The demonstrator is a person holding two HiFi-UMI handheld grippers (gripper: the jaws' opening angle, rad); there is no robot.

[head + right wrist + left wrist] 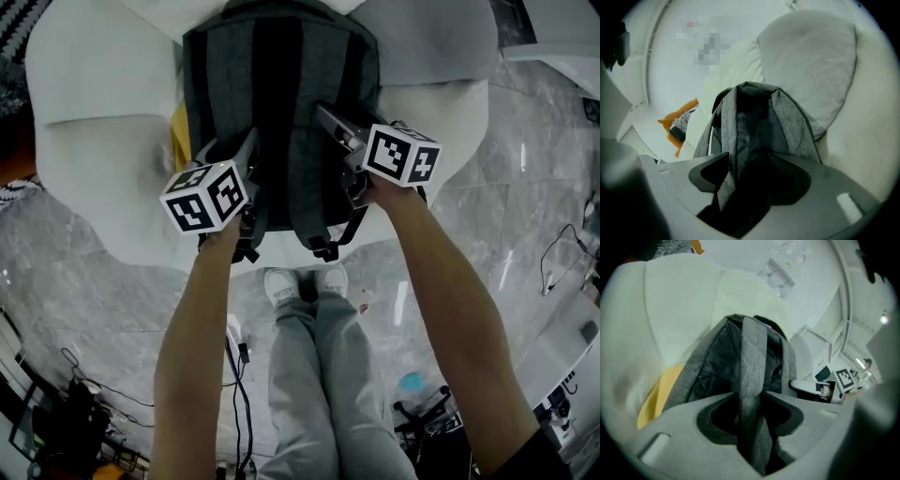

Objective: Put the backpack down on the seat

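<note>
Backpack (281, 103), dark grey, resting on white upholstered seat (94, 178), strap side facing up. Yellow item (180, 136) tucked just beside it, between bag and the seat's cushion. Left gripper (751, 411): jaws apart, grey strap (752, 362) running loose between them, not pinched. Right gripper (750, 180): jaws likewise apart, second strap (727, 140) hanging in the gap. Floor (525, 225): polished grey marble with pale veins. Cables (239, 375) trail across it near the person's white shoes (305, 284).
</note>
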